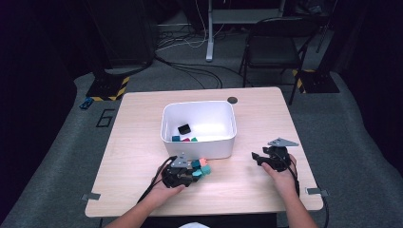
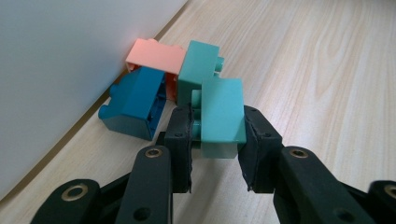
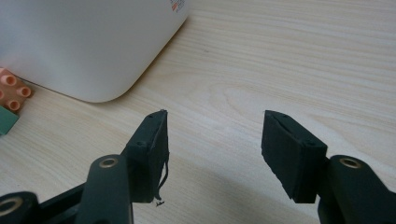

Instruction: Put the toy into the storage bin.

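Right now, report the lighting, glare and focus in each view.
High view: the table is lit while the surrounding room falls dark; glare whitens the floor of the white bin. Left gripper view: the teal brick held in the left gripper is sharp, the nearest jaw parts soft. Right gripper view: even light, the wood grain crisp, and the right gripper casts a soft shadow.

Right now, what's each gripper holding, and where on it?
Left gripper clamps a teal brick across its two sides, near its lower end. Right gripper is open, holding nothing.
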